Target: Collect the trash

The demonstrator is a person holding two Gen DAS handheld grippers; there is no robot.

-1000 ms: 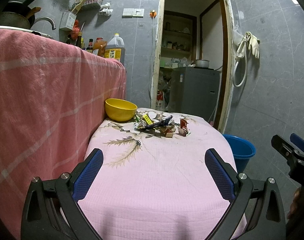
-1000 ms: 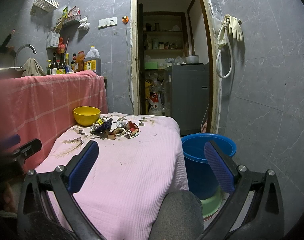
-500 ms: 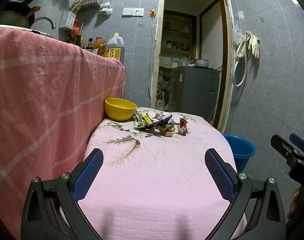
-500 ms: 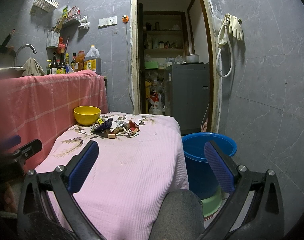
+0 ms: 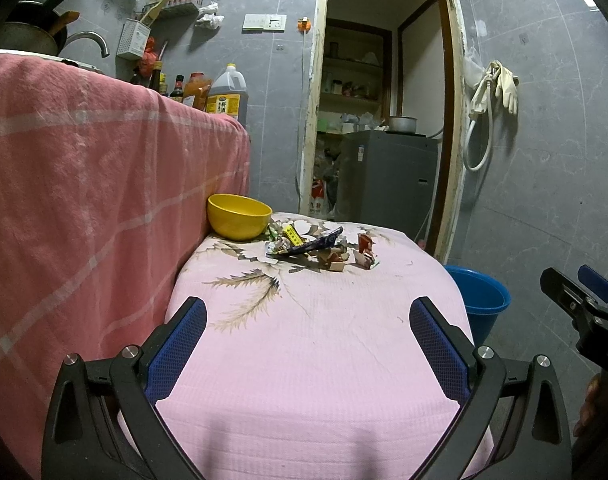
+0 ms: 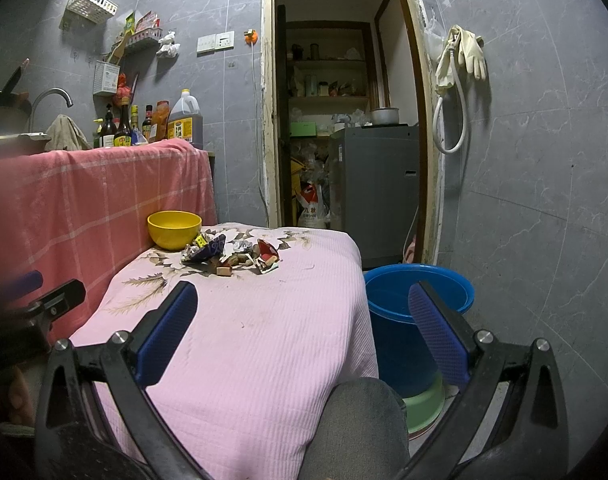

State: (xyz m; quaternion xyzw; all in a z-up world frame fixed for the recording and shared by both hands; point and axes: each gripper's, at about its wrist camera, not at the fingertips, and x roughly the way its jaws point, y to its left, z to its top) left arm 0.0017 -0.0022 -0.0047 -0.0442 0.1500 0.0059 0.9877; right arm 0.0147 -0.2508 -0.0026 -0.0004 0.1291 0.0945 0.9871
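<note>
I hold my left gripper [image 5: 306, 344] and my right gripper [image 6: 302, 332] low over the near end of the worktop [image 5: 324, 344], both with jaws wide apart and nothing between them. The trash pile [image 5: 318, 246] lies at the far end of the pink cloth, just beside the yellow bowl [image 5: 239, 216]: a dark wrapper on top, crumpled scraps and small red and white bits around it. From the right side I see the same heap [image 6: 228, 256], well apart from my jaws. The blue bucket [image 6: 418, 304] stands on the floor just off the worktop's right edge, its mouth open and, as far as I can see, empty, so I judge that nothing has been collected yet and this is the approach step. Next I expect to reach forward to the pile, close on one piece at a time, and carry it to the bucket; the thin wrappers lying flat may call for a low, careful pinch
</note>
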